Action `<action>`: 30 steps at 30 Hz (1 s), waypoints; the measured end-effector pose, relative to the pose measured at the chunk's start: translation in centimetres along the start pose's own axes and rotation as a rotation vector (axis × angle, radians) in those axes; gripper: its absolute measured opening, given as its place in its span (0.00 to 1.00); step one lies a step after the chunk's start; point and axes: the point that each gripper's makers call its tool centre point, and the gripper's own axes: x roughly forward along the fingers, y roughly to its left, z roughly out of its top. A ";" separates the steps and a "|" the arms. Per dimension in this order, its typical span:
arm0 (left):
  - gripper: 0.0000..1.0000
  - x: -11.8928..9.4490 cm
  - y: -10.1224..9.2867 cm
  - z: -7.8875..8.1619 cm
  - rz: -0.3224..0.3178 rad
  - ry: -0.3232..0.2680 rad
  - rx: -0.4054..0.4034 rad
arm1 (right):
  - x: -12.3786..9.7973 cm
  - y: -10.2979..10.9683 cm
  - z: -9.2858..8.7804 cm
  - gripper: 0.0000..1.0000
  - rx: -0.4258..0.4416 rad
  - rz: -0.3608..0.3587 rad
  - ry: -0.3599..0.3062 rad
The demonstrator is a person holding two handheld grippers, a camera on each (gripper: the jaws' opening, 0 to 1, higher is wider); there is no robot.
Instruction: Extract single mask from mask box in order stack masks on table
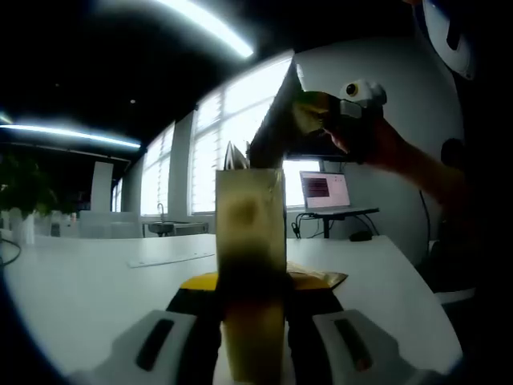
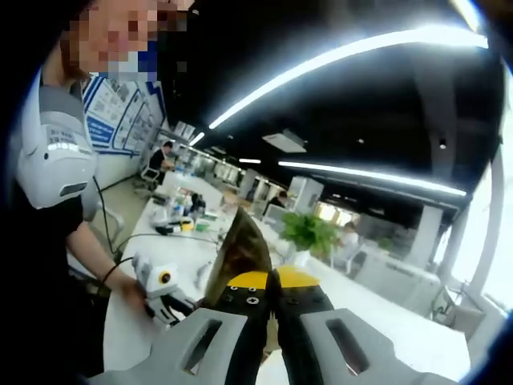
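In the left gripper view, the left gripper [image 1: 252,337] is seen clamped on the mask box [image 1: 251,265], which is held upright between the jaws — its long axis running vertically, its open top pointing up. A pale tip of a mask [image 1: 235,155] protrudes from that top. The box is carried above the white desk [image 1: 88,281], near its close edge; whether it touches the surface cannot be told. Up and to the right of the box top, a single mask [image 1: 276,120] is stretched as a dark, backlit sheet, its long axis slanting from the box top up to the right gripper [image 1: 333,116], which is held by a hand [image 1: 381,144].

In the right gripper view, the left gripper [image 2: 164,301] is seen at lower left in a hand [image 2: 128,290] over the desk [image 2: 160,241]. The mask [image 2: 240,249] rises as a dark pointed sheet just left of centre, its tip pointing up. The right gripper [image 2: 272,305] is seen with its jaws closed on the mask's lower edge.
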 end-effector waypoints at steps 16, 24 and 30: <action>0.33 0.0 -0.1 0.0 0.003 0.001 0.002 | -3.3 -1.9 2.4 0.00 -0.027 -0.114 -0.029; 0.33 0.0 -0.1 0.0 0.003 0.002 0.003 | -5.2 -3.2 2.9 0.00 -0.029 -0.181 -0.027; 0.33 0.0 -0.1 0.1 0.004 0.002 0.003 | -6.4 -3.9 2.6 0.00 -0.018 -0.222 -0.023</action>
